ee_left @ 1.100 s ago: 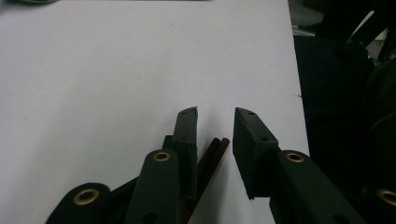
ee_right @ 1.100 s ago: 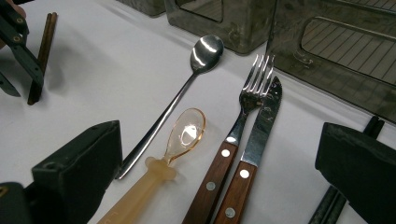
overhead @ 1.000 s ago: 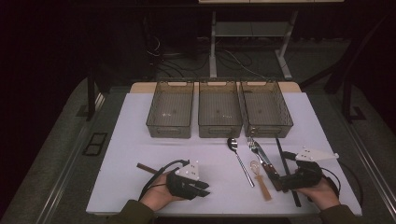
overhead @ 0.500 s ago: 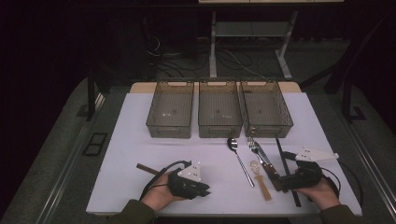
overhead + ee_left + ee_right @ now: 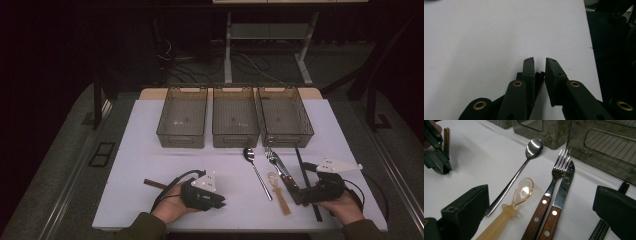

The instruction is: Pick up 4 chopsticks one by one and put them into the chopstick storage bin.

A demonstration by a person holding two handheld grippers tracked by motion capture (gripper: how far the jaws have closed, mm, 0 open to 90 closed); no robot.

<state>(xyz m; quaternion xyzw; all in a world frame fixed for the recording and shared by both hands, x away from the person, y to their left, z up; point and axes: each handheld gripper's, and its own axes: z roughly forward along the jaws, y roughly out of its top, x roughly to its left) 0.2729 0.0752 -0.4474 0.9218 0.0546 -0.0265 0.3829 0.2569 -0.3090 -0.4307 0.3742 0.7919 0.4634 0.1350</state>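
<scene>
On the white table (image 5: 145, 150), found three mesh bins in a row at the far edge, with the middle bin (image 5: 235, 116) taken here as the mark for all places: one bin (image 5: 183, 117) touching its left side, another (image 5: 284, 116) touching its right. Near of the middle bin and to its left, well apart from it, saw the left gripper (image 5: 220, 202) lying low over the table in a hand; jaws had just been closing and stood nearly together, a narrow slit left, nothing between the pads. Near of the middle bin and to its right, saw the right gripper (image 5: 296, 194) in the other hand, jaws spread wide and empty, facing the cutlery handles. Farthest right of that bin, noted black chopsticks (image 5: 301, 167). Just in front of the bin's near wall, noted a steel spoon (image 5: 257, 172); to its right a wood-handled knife (image 5: 564, 187) and fork (image 5: 559, 167) side by side, touching; between these and the steel spoon a small amber spoon (image 5: 522, 191). Far left of the bin, near edge, noted a brown stick (image 5: 152, 183) just beside the left hand.
</scene>
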